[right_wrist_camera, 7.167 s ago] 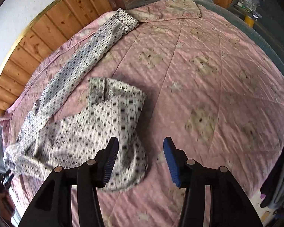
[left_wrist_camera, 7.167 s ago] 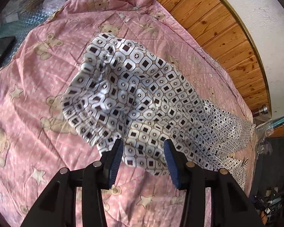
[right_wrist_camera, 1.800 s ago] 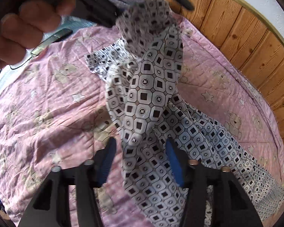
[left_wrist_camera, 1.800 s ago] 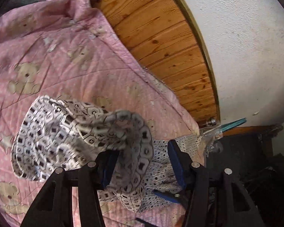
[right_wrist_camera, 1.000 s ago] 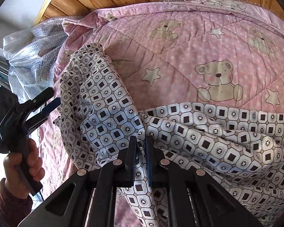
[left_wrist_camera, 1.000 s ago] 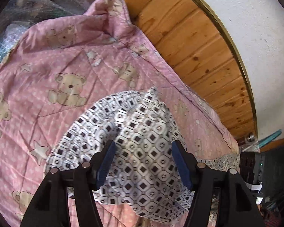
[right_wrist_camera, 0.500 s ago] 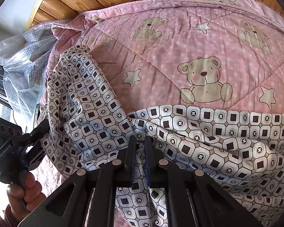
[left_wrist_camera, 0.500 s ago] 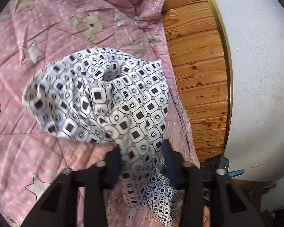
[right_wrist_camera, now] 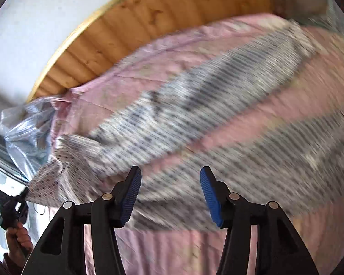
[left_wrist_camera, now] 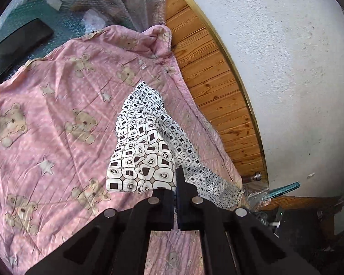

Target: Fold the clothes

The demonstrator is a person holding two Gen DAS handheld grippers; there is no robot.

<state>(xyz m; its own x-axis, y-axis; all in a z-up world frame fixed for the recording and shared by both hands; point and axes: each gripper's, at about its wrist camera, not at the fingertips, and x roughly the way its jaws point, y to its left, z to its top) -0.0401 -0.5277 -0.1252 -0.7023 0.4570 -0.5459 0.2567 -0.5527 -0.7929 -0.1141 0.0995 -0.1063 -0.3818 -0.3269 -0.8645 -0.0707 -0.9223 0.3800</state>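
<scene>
Patterned garment lies across the pink quilt, one end lifted, pinched in the left gripper. Right gripper spread wide, holding nothing, above the garment; that view is blurred. No legible writing.

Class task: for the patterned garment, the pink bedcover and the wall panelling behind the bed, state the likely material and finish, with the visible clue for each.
Patterned garment: thin, matte woven fabric, probably cotton; it hangs in soft folds from the shut left gripper.
Pink bedcover: quilted textile with a slight sheen; stitched lines and printed bears show.
Wall panelling: varnished wood planks; knots and grain are visible.
</scene>
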